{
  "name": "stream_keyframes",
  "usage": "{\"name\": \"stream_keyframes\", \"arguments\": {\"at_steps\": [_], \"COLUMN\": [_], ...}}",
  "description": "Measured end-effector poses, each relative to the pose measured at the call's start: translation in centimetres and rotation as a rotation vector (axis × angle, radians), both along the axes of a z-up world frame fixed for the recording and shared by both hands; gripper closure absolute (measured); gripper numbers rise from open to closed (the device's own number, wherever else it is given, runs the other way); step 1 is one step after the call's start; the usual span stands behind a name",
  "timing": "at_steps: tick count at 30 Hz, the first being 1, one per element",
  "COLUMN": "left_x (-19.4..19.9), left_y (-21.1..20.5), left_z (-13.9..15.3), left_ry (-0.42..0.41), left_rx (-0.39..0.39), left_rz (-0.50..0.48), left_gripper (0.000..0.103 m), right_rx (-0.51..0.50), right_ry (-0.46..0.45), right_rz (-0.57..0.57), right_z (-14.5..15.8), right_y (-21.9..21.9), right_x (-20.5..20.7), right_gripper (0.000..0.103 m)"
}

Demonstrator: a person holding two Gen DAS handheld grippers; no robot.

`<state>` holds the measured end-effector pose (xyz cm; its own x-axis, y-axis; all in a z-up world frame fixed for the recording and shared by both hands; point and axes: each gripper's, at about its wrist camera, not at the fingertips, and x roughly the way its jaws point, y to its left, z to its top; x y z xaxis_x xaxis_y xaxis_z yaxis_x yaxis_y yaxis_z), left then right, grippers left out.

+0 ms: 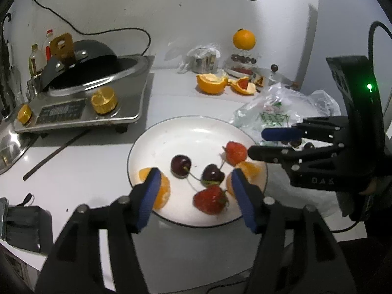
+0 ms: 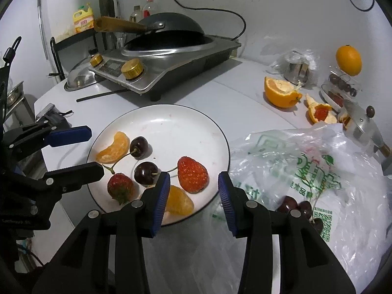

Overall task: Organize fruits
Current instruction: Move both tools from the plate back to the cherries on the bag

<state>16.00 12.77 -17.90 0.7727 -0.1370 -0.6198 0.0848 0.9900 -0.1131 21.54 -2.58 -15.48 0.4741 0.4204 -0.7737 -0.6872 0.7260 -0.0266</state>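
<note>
White plate (image 2: 171, 122) holding cherries, strawberries, orange segments (six pieces), left gripper (image 1: 196, 183) and right gripper (image 2: 193, 183) fingers spread, empty.

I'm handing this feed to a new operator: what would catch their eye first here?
First the white plate mid-counter, holding two strawberries, two cherries and two orange segments. Both the left gripper and the right gripper hang open over its near rim, holding nothing. Behind sits a wok on a cooker; peeled orange rind lies further right.
</note>
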Motion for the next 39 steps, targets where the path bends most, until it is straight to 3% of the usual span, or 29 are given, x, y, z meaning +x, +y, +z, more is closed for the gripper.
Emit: {"name": "stream_keyframes", "arguments": {"at_steps": [17,32,39], "left_x": [-0.1,-0.1,0.2], "left_y": [-4.1,-9.1,-10.9], "left_z": [1.1,2.4,2.8], "left_ry": [0.023,0.003,-0.015], "left_rx": [0.040,0.085,0.062], "left_rz": [-0.004,-0.048,-0.046], "left_gripper": [0.039,0.039,0.039], "right_rx": [0.124,0.167,0.164], "right_ry": [-0.060,-0.081,-0.082], "right_rz": [-0.024,-0.073,-0.094], "right_z": [3.2,3.7,3.5], "right_y": [-5.8,-11.5,-13.9], "right_x": [-2.3,-2.7,-2.6], "right_gripper": [0.060,0.060,0.060]}}
